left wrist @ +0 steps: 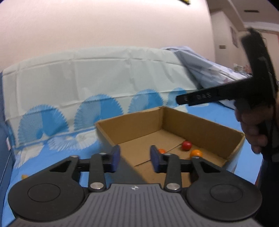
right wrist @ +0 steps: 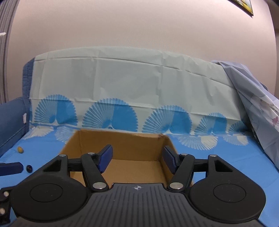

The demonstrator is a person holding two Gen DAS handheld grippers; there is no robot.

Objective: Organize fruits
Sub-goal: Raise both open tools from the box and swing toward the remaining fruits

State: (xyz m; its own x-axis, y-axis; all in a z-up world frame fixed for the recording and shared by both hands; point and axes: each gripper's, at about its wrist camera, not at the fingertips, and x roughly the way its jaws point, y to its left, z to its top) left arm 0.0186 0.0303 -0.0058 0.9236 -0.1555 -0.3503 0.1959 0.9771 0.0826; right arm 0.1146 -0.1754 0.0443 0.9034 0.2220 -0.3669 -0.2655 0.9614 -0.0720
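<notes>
Now we hold both the left gripper (left wrist: 135, 158) and the right gripper (right wrist: 137, 158) with jaws open and empty over the brown cardboard box (left wrist: 200, 125), where the small red round fruit (left wrist: 186, 145) lies.

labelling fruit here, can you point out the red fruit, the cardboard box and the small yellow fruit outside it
red fruit (left wrist: 186, 145), left wrist view, centre
cardboard box (left wrist: 205, 128), left wrist view, inner wall
yellow fruit (right wrist: 20, 149), right wrist view, centre

Blue fan-patterned cloth (right wrist: 218, 157), spread flat and draped up behind. Pale blue crumpled sheet (right wrist: 258, 104) at right. Pink wall (right wrist: 139, 26). Framed picture (right wrist: 244, 5), upper right corner.
</notes>
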